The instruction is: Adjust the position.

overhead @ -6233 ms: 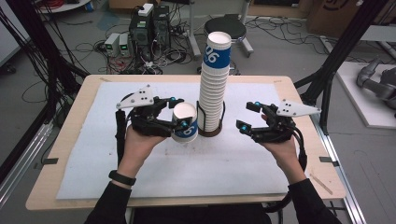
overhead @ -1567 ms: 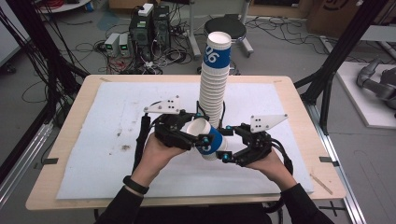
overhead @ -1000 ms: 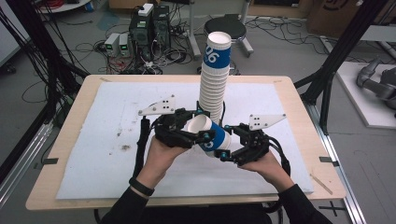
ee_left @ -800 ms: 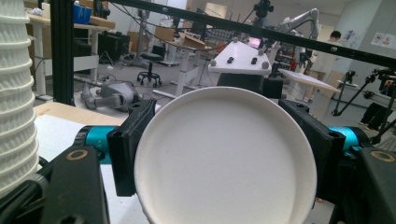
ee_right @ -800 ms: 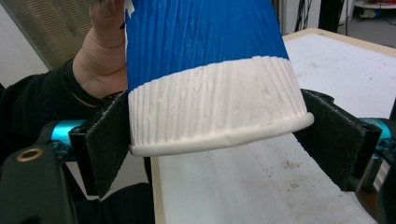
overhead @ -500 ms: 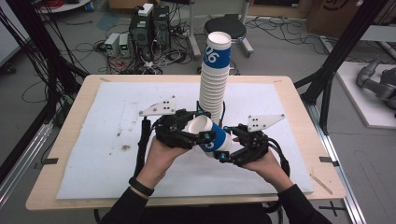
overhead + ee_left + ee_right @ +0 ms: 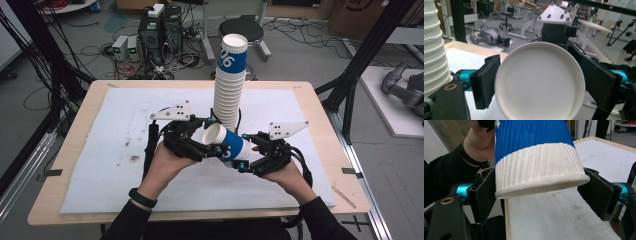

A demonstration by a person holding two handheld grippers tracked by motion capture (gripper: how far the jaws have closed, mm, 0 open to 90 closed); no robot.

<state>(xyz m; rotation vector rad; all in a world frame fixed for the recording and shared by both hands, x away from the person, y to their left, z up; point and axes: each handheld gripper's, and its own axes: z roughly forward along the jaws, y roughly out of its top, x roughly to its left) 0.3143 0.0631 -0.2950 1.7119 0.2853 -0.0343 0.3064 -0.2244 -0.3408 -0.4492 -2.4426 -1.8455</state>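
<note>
Blue and white paper makes up the cup (image 7: 231,144), which lies on its side in the air between the two tools, above the bench (image 7: 320,107). The left tool (image 7: 212,146) has just been opening its jaws. In the left gripper view its pads stand close beside the cup's round white end (image 7: 539,82) without clamping it. The right tool (image 7: 245,159) has just been closing. In the right gripper view its pads press on the ribbed white band (image 7: 536,165), just above the rolled rim.

A tall stack (image 7: 229,90) of the same cups stands just behind both tools, nearly touching the left one. It is the closest obstacle. Digits on the blue band of its top cup read like "06", though they are blurred.

Under the tools a white sheet (image 7: 125,125) covers the bench, with brown stains (image 7: 134,158) to the left of the left tool. A dark wristband (image 7: 142,198) sits on the left wrist. Well beyond the stack, on the floor, are computer boxes (image 7: 160,30), loose cables and a round stool (image 7: 241,29). Far to the right of the right tool a grey robot arm (image 7: 402,87) lies on a white platform.
</note>
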